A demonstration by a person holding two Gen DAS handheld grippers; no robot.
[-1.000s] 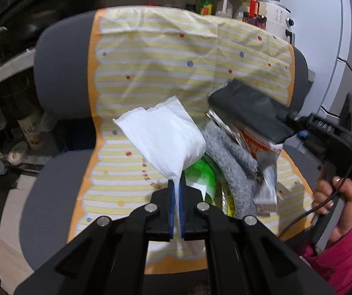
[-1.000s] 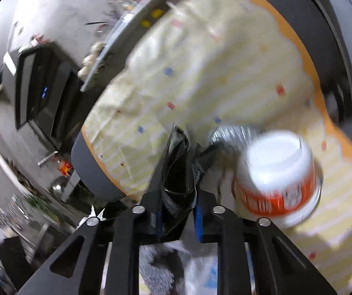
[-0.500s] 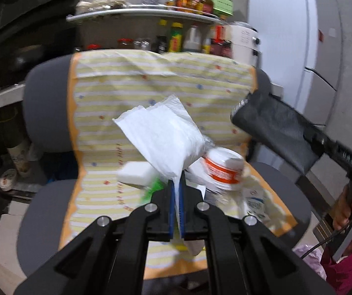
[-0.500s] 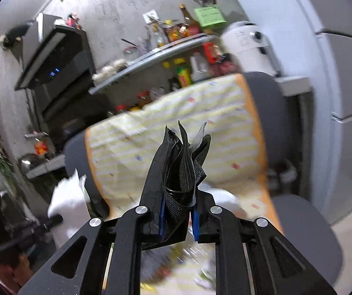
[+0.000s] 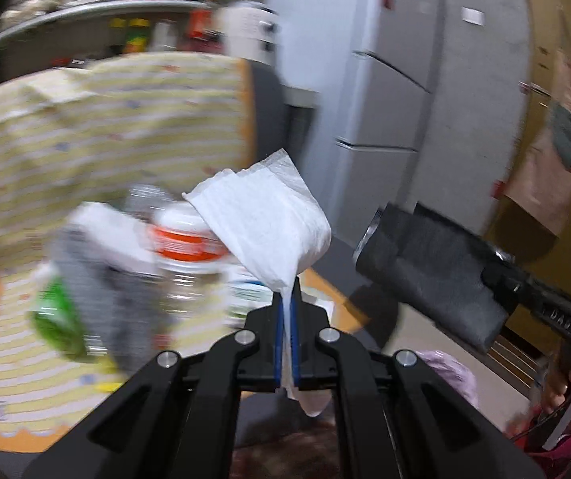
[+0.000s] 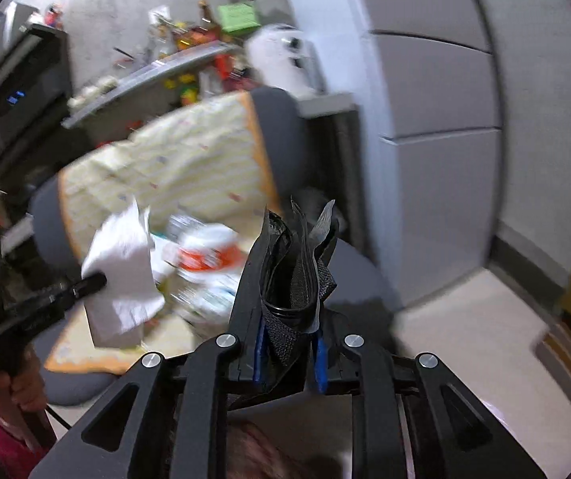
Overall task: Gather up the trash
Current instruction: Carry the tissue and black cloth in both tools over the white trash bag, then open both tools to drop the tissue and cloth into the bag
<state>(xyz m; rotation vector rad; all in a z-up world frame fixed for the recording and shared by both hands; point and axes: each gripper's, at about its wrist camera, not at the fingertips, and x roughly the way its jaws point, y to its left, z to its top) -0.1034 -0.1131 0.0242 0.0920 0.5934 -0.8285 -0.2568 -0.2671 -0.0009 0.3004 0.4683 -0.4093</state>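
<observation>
Pinching a white tissue (image 5: pixel 267 221), the left gripper (image 5: pixel 284 311) is closed; the right gripper (image 6: pixel 287 319) clamps black mesh (image 6: pixel 293 275); labels blurred.

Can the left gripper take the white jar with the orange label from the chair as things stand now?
Probably not. The left gripper is shut on a white paper tissue, so its jaws are not free. The white jar with the orange label lies uncovered on the chair's striped cover, so nothing else blocks it.
</observation>
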